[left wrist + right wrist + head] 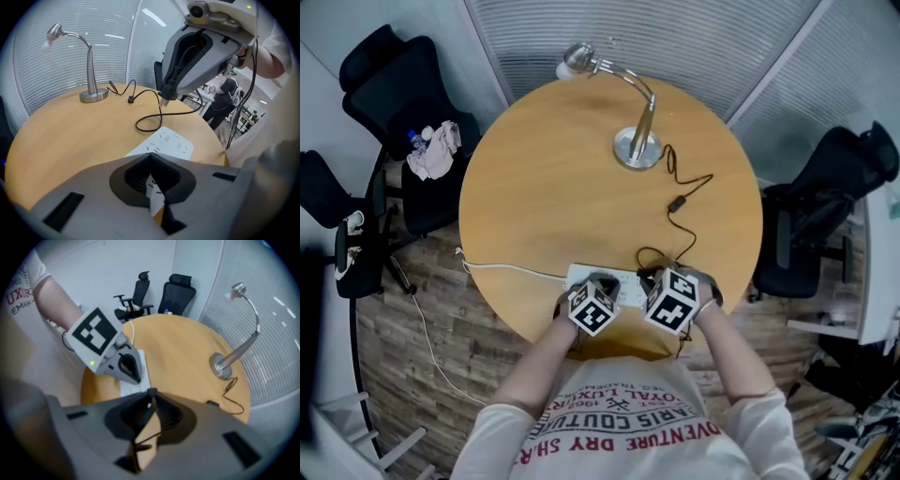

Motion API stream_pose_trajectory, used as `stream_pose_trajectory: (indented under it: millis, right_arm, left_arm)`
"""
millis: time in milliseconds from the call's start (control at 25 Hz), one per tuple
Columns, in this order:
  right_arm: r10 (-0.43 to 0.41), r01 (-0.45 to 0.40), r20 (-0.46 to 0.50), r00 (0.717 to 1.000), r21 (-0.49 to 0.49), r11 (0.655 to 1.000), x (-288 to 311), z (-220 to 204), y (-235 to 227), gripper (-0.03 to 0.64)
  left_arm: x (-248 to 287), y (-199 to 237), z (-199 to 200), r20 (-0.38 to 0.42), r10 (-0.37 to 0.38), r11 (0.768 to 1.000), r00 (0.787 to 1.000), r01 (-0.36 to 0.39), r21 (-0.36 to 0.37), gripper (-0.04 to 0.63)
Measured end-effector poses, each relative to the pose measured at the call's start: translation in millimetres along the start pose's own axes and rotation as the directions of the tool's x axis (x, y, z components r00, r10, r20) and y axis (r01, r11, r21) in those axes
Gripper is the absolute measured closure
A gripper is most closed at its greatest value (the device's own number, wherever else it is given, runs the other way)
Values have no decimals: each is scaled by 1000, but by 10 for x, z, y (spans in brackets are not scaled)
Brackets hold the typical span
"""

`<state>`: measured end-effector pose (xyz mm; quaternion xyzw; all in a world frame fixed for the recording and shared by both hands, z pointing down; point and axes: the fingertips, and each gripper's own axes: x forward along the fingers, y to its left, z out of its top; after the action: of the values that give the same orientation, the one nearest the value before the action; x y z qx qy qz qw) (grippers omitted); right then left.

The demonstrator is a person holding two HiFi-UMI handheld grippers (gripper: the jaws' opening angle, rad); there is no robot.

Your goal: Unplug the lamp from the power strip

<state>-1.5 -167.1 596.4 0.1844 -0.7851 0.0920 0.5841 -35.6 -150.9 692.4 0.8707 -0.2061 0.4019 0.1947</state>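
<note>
Unplugging reaches its final stage: the right gripper [151, 393] is clamped on the black plug [164, 100] of the silver gooseneck desk lamp [637, 148], holding it raised just above the white multi-socket power strip [169, 143], its thin black cord [676, 202] trailing from the fingertips across the round wooden table [534, 197] to the lamp well beyond. The left gripper [150, 157] has its fingers drawn together, tips pressed on the strip directly beneath them, apparently pinning it down. The plug looks clear of its socket, so the pull seems done; what remains is probably carrying it aside, setting it down beside the strip and letting go.
</note>
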Motion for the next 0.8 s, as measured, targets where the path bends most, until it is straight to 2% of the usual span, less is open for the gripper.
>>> stream_pose_trajectory:
  millis: [80, 240, 400, 520, 640, 720, 800]
  right_arm:
    - [-8, 7, 26, 1000, 9, 1000, -42, 30, 29, 548]
    - [-60, 54, 101, 993, 62, 997, -177, 102, 14, 546]
    - [-197, 148, 228, 954, 214, 966, -449, 238, -103, 546]
    - [-273, 178, 303, 913, 308, 935, -623, 313, -162, 546]
    - [-357, 193, 384, 852, 404, 894, -809, 394, -239, 546]
    - [-419, 191, 424, 803, 482, 855, -969, 429, -306, 546]
    - [-470, 182, 450, 759, 546, 818, -1116, 450, -373, 546]
  left_arm:
    - [12, 1, -16, -10, 20, 999, 1000, -19, 38, 568]
    - [34, 31, -39, -42, 21, 999, 999, -20, 26, 568]
    - [-63, 40, -57, -52, 26, 1000, 998, -25, 11, 568]
    - [-268, 81, 77, 34, 36, 999, 999, -35, -24, 568]
    - [-575, 170, 314, 157, 90, 996, 984, -87, -25, 568]
    - [-870, 233, 559, 262, 135, 991, 956, -131, -33, 568]
    - [-1198, 290, 825, 368, 176, 984, 913, -165, -60, 568]
